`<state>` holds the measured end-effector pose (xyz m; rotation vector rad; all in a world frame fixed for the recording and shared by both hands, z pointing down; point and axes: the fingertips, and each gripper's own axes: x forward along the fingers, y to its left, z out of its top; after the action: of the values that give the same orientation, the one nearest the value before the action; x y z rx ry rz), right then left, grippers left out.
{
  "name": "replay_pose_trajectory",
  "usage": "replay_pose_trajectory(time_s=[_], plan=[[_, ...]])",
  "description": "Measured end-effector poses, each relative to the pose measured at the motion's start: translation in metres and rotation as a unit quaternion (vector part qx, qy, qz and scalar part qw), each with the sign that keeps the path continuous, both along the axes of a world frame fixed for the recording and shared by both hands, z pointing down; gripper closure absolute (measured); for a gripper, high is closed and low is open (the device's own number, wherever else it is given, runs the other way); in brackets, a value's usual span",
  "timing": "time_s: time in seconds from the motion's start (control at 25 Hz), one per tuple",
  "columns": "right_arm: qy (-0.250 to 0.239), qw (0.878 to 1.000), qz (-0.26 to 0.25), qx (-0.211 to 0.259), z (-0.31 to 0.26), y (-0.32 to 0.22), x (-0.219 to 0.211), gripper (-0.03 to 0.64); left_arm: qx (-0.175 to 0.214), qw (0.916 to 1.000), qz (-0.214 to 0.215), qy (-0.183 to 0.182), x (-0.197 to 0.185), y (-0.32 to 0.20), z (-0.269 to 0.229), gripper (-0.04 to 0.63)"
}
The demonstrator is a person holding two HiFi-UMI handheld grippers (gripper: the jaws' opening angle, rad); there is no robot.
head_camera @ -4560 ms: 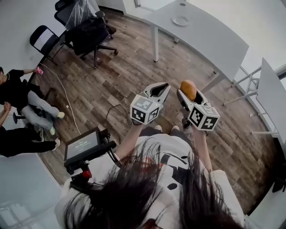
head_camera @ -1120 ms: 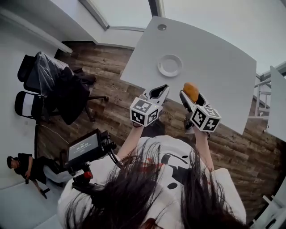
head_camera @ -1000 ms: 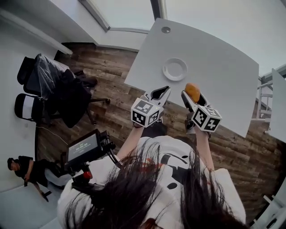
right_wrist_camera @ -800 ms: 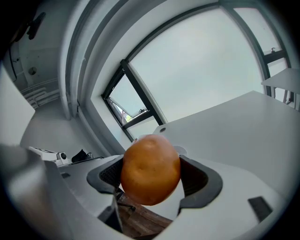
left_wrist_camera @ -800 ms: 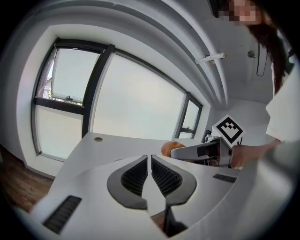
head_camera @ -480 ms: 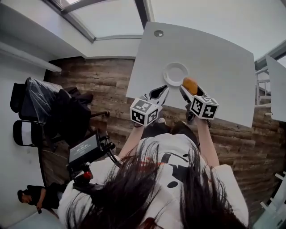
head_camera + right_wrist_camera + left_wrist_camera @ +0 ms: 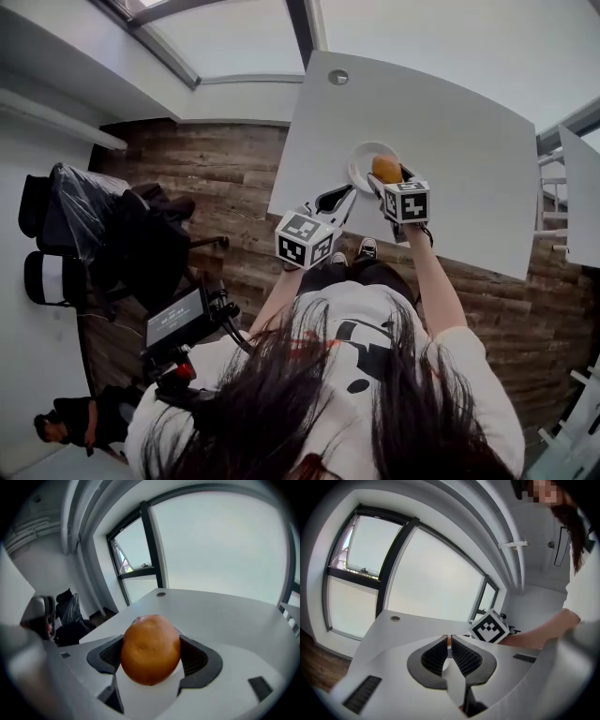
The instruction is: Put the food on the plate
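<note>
Now right tongs [image 7: 388, 182] pinch the food [image 7: 151, 649] over the plate [image 7: 357, 165]; left tongs [image 7: 450, 644] pressed together

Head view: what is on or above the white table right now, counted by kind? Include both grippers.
Round orange-brown food item: 1, clamped in the right gripper jaws
Round white plate: 1
Handheld grippers: 2, the left gripper and the right gripper
Total: 4

R tongs [image 7: 151, 656] | clamped on orange bun [image 7: 150, 648] | over white table [image 7: 225, 616]
</note>
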<state>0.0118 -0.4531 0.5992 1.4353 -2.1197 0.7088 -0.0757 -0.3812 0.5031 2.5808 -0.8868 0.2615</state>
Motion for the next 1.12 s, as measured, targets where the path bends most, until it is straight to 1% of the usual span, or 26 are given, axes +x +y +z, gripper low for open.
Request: replay_pose_trajectory(time_s=[0.08,0.12,0.32,0.52,0.72,0.92,1.12], plan=[[0.026,0.999,-0.026,-0.007,0.008,-0.003,0.0,0.249,0.005,0.9998,-0.018,0.005,-0.003,-0.006,-0.009,0.58],[0.03,0.999,-0.035,-0.012,0.012,-0.007,-0.001,0.249,0.005,0.9996,-0.028,0.007,-0.006,-0.012,-0.011,0.58],[0.029,0.997,-0.055,-0.036,0.035,-0.039,-0.019,0.249,-0.002,0.9979,-0.064,0.008,-0.033,-0.048,-0.009,0.58],[0.042,0.995,-0.073,-0.044,0.047,-0.044,-0.026,0.249,-0.001,0.9964,-0.085,0.007,-0.046,-0.056,-0.008,0.58],[0.041,0.995,-0.076,-0.05,0.053,-0.043,-0.026,0.249,-0.003,0.9956,-0.093,0.003,-0.047,-0.054,-0.006,0.58],[0.036,0.995,-0.063,-0.063,0.061,-0.041,-0.02,0.249,-0.006,0.9953,-0.097,-0.002,-0.049,-0.052,-0.004,0.58],[0.03,0.996,-0.052,-0.063,0.064,-0.042,-0.017,0.249,-0.009,0.9948,-0.101,-0.004,-0.051,-0.052,-0.001,0.58]])
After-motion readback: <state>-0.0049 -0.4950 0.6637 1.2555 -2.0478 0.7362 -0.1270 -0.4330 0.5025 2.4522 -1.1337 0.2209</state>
